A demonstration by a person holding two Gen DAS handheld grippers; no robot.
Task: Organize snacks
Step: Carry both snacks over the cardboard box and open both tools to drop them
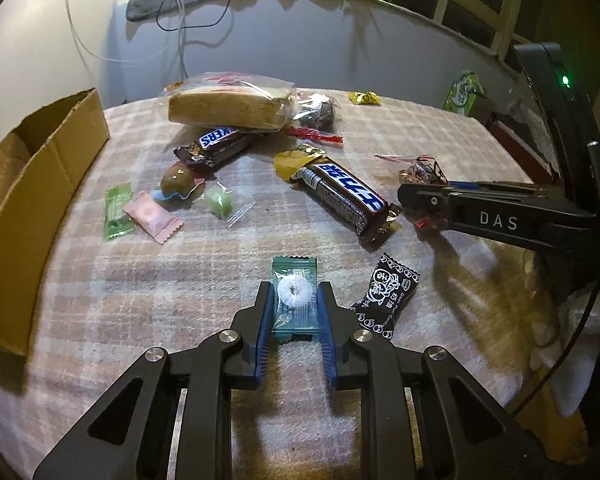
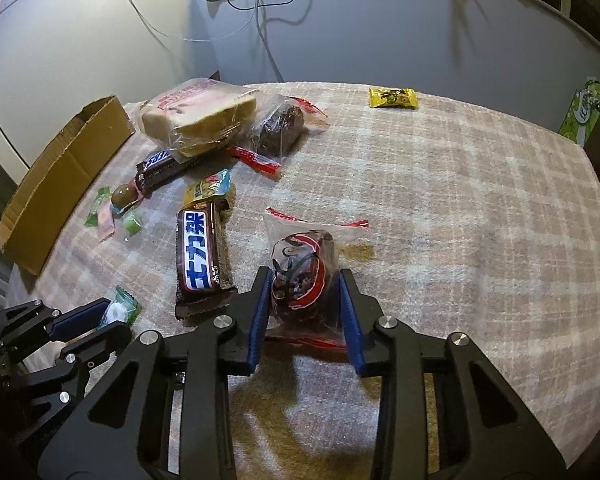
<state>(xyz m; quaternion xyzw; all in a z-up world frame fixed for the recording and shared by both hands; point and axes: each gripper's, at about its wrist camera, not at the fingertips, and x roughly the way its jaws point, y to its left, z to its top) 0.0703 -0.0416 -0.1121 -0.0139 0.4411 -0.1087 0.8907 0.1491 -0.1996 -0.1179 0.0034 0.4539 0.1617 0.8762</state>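
Note:
My left gripper (image 1: 294, 300) has its blue pads closed against the sides of a teal-wrapped ring candy (image 1: 293, 294) lying on the checked tablecloth. My right gripper (image 2: 305, 280) straddles a clear red-edged bag with a dark cake (image 2: 300, 276), pads touching its sides. In the left wrist view the right gripper (image 1: 410, 204) is at the right, next to that bag (image 1: 422, 174). In the right wrist view the left gripper (image 2: 112, 320) is at lower left on the ring candy (image 2: 118, 312). An open cardboard box (image 1: 32, 184) stands at the table's left.
A Snickers bar (image 1: 346, 196) lies between the grippers, a second one (image 1: 220, 144) under a bagged bread slice (image 1: 228, 108). Small candies (image 1: 148, 216) lie near the box. A black plum candy (image 1: 384, 292) lies right of the left gripper. A yellow candy (image 2: 392, 98) lies far back.

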